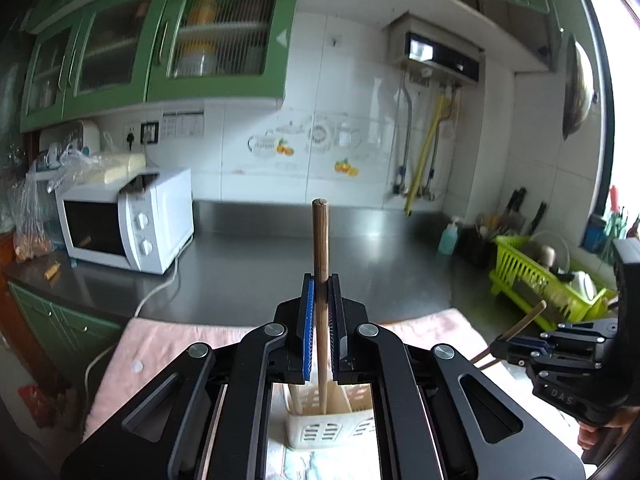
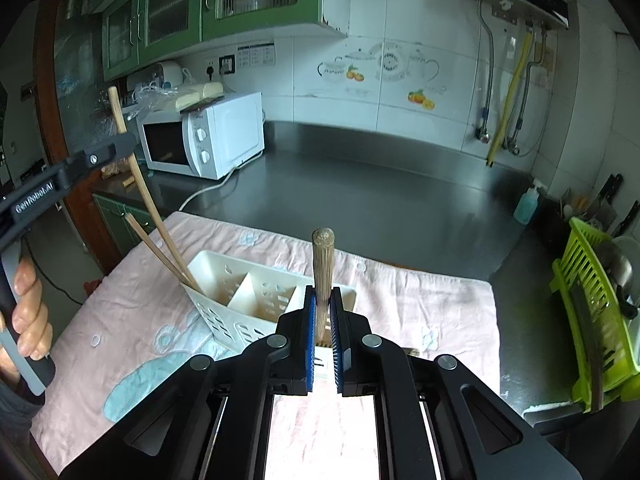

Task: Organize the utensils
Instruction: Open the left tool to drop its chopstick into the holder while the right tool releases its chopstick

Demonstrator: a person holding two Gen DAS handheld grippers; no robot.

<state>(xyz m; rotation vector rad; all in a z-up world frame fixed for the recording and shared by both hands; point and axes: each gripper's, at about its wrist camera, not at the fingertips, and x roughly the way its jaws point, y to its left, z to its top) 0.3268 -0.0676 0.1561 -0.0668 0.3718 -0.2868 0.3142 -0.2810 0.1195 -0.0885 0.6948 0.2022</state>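
Blue-padded jaws of my left gripper (image 1: 321, 280) pinch one wooden chopstick (image 1: 321, 248) upright, its lower end already inside the end compartment of the white slotted utensil caddy (image 1: 320, 432), beside a second stick (image 2: 154, 246) leaning in that same compartment. My right gripper (image 2: 323, 294) is pressed around another chopstick (image 2: 323, 268), held above the opposite end of the caddy; whether its tip has entered a compartment I cannot tell, since the jaws hide it.

Step in hand, as I judge it: dropping chopsticks into the caddy, one per hand. The next move calls for spreading the left jaws so the stick settles against its neighbour, then steering the right stick into a compartment without tipping the light caddy.

Surface: the caddy stands on a pink towel (image 2: 420, 300) with a pale blue motif, spread over a dark steel counter (image 2: 360, 184).

Room: a white microwave (image 2: 208, 136) sits at the counter's far left under green glass-fronted cabinets (image 2: 168, 8); a lime-green dish rack (image 2: 588, 320) and a blue soap bottle (image 2: 526, 204) stand at the right, below a wall-mounted water heater (image 1: 440, 54).
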